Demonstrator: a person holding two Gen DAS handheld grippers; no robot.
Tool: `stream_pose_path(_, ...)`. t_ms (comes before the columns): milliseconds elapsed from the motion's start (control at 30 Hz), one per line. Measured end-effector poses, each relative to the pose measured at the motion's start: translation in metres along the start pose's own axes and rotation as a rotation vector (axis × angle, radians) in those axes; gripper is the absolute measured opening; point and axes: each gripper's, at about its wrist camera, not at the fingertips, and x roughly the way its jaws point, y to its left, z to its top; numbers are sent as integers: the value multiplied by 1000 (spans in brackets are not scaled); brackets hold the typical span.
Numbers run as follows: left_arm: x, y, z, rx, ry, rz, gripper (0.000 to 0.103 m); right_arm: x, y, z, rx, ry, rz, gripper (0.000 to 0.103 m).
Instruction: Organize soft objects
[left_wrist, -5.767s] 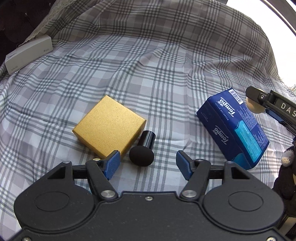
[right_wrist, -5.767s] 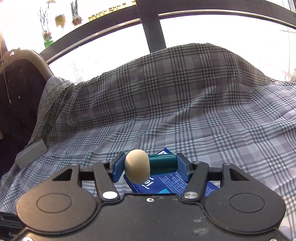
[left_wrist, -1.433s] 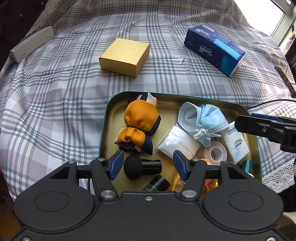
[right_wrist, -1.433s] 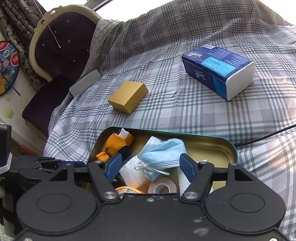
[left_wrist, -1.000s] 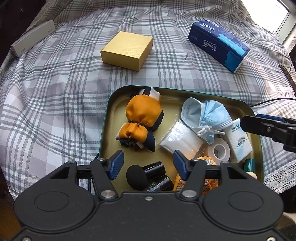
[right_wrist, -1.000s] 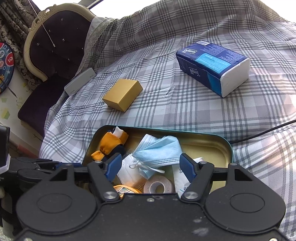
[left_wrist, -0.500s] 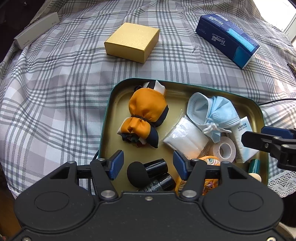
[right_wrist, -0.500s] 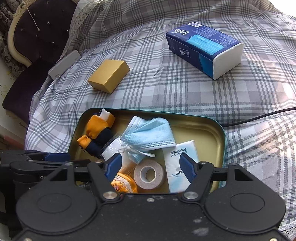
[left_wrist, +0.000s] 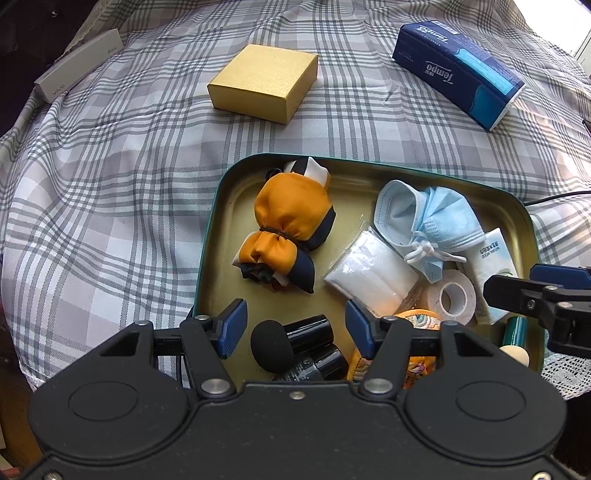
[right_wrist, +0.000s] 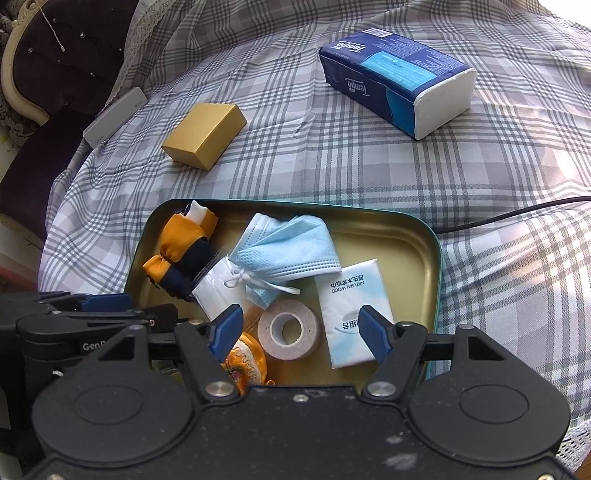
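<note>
A green-rimmed tin tray (left_wrist: 210, 236) (right_wrist: 437, 258) lies on the plaid bedspread and holds an orange and navy cloth bundle (left_wrist: 291, 218) (right_wrist: 177, 243), a blue face mask (left_wrist: 428, 218) (right_wrist: 288, 247), a white tissue pack (right_wrist: 351, 295), a tape roll (right_wrist: 290, 328), a white packet (left_wrist: 369, 273) and a black-tipped sponge applicator (left_wrist: 288, 339). My left gripper (left_wrist: 293, 328) is open, with the applicator lying loose between its fingers. My right gripper (right_wrist: 301, 328) is open and empty over the tape roll. A beige-tipped teal applicator (left_wrist: 515, 338) lies at the tray's right end.
A gold box (left_wrist: 264, 81) (right_wrist: 205, 134) and a blue Tempo tissue pack (left_wrist: 458, 74) (right_wrist: 395, 77) lie on the bedspread beyond the tray. A grey flat box (left_wrist: 77, 70) sits at the far left edge. A black cable (right_wrist: 517, 214) runs off to the right.
Since 5.8 s ago both applicators were carried to the tray and let go. In the last second both grippers drifted slightly nearer over the tray, still open.
</note>
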Motion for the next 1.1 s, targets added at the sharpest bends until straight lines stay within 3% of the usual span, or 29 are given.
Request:
stream_pose_path(400, -5, -8, -1, 1, -25, 21, 56, -2, -1, 0, 24, 17, -26, 69)
stream_pose_path(700, -13, -10, -5, -24, -58, 38, 57, 3, -1, -3, 31, 46, -92, 71)
stream_pose_path(1100, -18, -11, -7, -63, -95, 101, 58, -2, 9, -8, -8, 15, -189, 76)
